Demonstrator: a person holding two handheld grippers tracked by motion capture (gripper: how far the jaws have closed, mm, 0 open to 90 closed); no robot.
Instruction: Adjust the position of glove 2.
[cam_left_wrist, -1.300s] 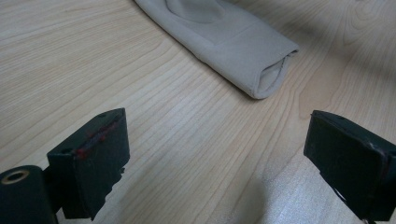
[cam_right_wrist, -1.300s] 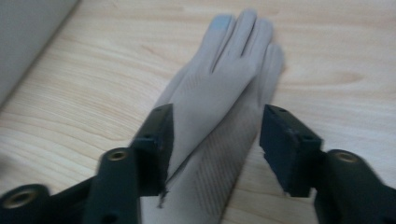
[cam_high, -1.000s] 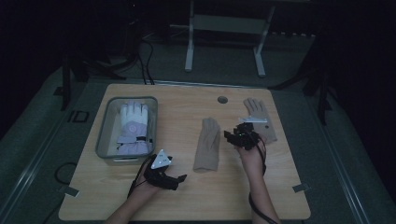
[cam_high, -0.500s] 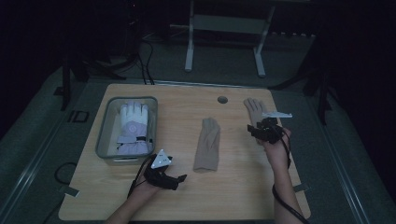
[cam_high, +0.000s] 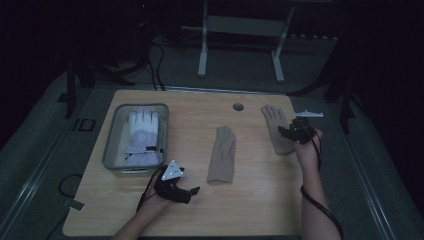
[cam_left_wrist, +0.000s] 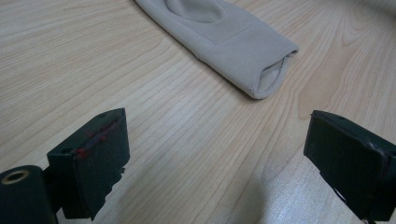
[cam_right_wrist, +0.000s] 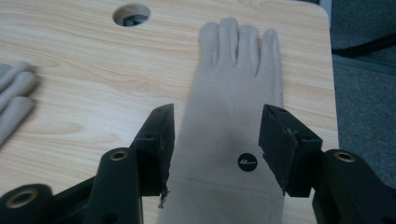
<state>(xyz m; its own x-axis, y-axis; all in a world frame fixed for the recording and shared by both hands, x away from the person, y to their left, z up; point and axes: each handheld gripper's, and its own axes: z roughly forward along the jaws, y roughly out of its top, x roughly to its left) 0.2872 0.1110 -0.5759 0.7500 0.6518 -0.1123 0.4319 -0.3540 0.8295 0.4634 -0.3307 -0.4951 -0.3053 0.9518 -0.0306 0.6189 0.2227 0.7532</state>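
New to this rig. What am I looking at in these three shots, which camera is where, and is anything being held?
No robot arm here: a person holds a two-jaw tool in each hand at a wooden table. The high view looks down from above; each gripper view rides on its tool and looks along its black jaws.

On the table: a grey bin holding a white glove, a beige glove in the middle, and a second beige glove at the right.

The left gripper rests open near the middle glove's cuff, holding nothing. The right gripper is over the right glove; its jaws have just been opening and straddle it without pinching.
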